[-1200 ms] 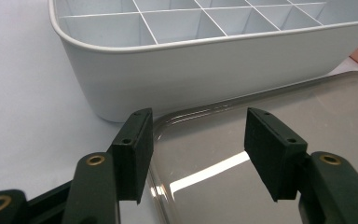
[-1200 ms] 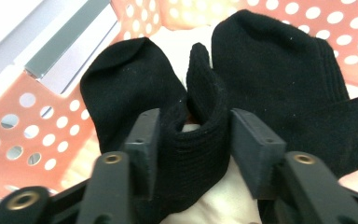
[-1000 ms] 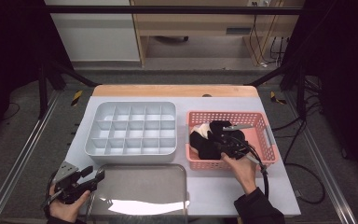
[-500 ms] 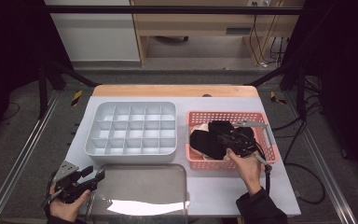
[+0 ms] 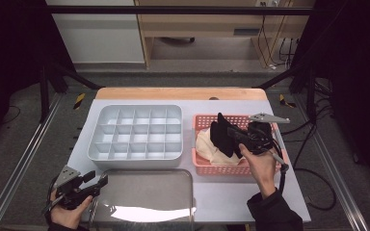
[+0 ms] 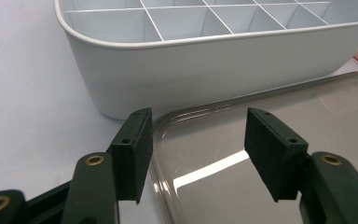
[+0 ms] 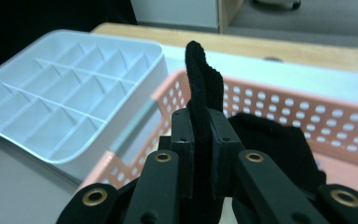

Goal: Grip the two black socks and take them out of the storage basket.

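My right gripper [image 5: 230, 136] is shut on a black cloth [image 5: 220, 131] and holds it upright above the pink basket [image 5: 196, 129]. Its jaws have just been closing on that cloth. In the right gripper view the black cloth [image 7: 198, 79] sticks up between the pads of the gripper [image 7: 200, 128], with more black fabric [image 7: 270, 140] lying below in the basket [image 7: 279, 109]. A cream cloth [image 5: 208, 147] rests in the basket too. My left gripper [image 5: 96, 180] stands open at the table's near left, its jaws [image 6: 198, 140] straddling the rim of a shiny flat tray [image 6: 270, 116] without touching it.
A white tray of several compartments [image 5: 135, 156] sits left of the basket, and its front wall [image 6: 191, 74] faces the left gripper. The shiny flat tray [image 5: 144, 190] lies at the near edge. Dark frame posts and floor surround the table.
My right gripper has risen out of the basket with the black cloth, which now stands upright and uncovers the cream cloth. The left hand has stayed where it was.
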Demonstrator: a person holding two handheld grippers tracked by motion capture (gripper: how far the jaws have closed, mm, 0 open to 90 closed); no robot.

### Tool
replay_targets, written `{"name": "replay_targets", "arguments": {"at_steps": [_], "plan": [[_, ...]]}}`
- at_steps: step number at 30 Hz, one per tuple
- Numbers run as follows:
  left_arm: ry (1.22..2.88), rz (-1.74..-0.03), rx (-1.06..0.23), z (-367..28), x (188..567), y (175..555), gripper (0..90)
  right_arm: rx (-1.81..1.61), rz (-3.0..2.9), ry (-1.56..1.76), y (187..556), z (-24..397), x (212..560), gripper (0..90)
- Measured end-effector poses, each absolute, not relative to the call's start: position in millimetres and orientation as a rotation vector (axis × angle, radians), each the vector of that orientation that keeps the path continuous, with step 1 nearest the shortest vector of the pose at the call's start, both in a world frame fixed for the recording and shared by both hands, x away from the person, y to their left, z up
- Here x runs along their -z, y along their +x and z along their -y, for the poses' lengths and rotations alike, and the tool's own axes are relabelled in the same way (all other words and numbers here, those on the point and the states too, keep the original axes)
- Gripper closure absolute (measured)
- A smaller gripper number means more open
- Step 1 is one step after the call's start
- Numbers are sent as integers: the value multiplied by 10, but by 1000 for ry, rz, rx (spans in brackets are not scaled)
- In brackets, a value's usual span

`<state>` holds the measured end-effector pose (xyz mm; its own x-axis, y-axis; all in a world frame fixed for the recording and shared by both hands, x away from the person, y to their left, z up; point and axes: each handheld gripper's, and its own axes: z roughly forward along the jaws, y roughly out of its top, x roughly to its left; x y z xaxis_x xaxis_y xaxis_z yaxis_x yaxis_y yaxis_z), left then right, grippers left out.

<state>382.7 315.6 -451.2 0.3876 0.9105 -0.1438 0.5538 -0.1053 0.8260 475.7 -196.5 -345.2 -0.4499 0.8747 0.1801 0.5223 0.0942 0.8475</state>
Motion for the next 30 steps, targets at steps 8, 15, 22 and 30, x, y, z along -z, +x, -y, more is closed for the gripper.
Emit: {"name": "replay_targets", "arguments": {"at_steps": [8,15,22,30], "plan": [[1775,-1281,-521,-3164,4508,3822,395,-1357,-2018,1290,4535,2008,3235,829],[1774,-1289,-531,-3161,4507,3822,374,-1422,-2029,1241,4311,2069,3138,829],[1769,-1290,-535,-3167,4497,3815,380,-1467,-2066,1180,4138,2053,3103,829],[1771,-1284,-533,-3164,4494,3809,400,-1548,-2136,1097,3938,1975,3083,828]]}}
